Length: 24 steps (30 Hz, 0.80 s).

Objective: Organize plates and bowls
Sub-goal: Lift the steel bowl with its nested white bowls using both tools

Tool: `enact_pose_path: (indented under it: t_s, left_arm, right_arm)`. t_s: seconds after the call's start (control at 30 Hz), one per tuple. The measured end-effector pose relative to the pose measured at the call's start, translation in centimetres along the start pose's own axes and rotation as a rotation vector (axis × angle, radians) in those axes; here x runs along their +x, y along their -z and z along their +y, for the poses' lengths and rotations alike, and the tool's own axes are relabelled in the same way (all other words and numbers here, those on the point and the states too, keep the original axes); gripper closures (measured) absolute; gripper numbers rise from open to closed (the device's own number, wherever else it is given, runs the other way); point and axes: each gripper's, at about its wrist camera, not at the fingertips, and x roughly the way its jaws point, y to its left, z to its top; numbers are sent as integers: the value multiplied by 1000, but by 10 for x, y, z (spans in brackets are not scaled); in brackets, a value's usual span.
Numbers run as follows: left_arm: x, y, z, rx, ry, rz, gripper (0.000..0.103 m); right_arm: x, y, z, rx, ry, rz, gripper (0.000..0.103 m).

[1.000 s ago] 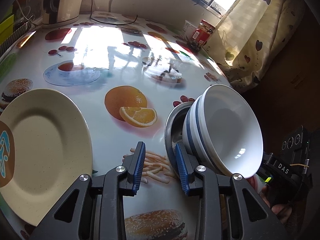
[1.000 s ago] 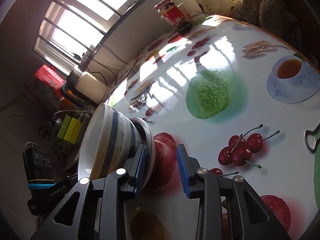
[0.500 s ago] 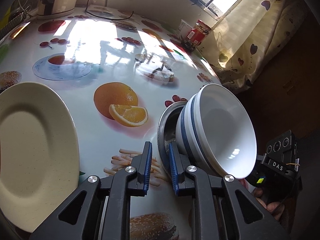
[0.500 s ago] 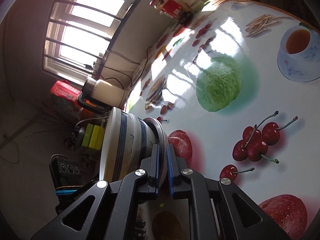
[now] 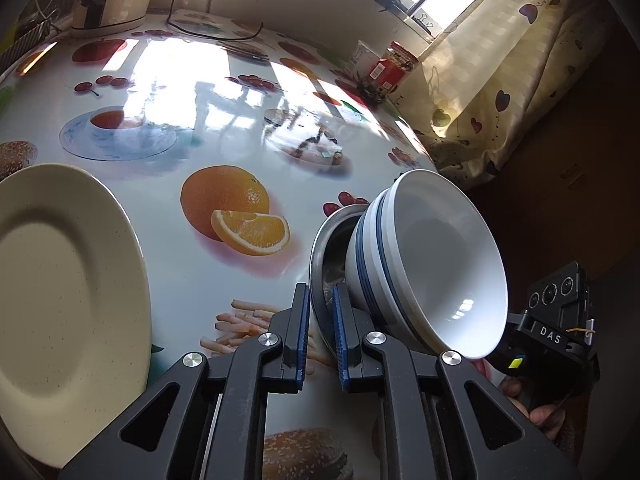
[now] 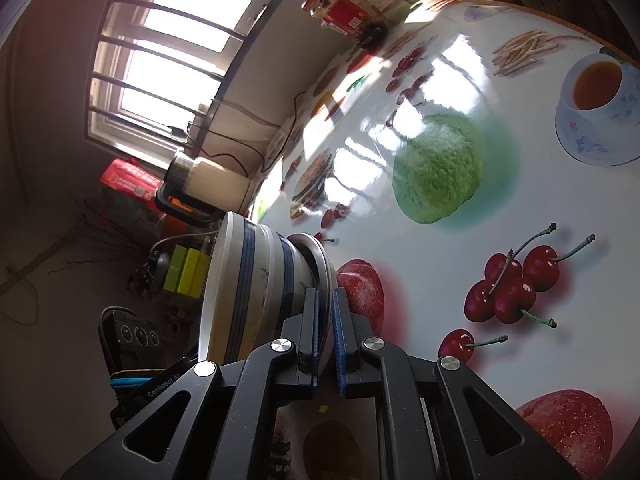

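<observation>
Both grippers, left [image 5: 320, 320] and right [image 6: 325, 322], jaws clenched on steel plate [image 5: 320, 248] rim; tilted stacked bowls [image 5: 432, 264] may slide off near desk [image 5: 168, 264] edge

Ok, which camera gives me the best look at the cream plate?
The left wrist view: the cream plate fills its left side, face showing, lying on the table. The right wrist view does not show it at all, only the bowl stack and the printed tabletop.

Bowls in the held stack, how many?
3. Two nested blue-banded white bowls: the inner one, the outer one, both sitting in a metal bowl whose rim both grippers clamp, left gripper, right gripper. More could hide inside.
</observation>
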Motion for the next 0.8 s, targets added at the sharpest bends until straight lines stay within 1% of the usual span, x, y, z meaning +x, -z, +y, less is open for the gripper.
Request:
enact_pose_path:
  t_s: [0.33,0.7,0.8]
  left_arm:
    - [0,2,-7,34,-35,-6,91]
    - [0,3,-8,42,-41,-8,91]
    - [0,4,-11,59,-59,-12,91]
  right_arm:
    - [0,1,5,-42,34,-8,94]
    - [-1,1,6,-42,37,-8,94]
    - [-2,0,7,-45,41,-9,94]
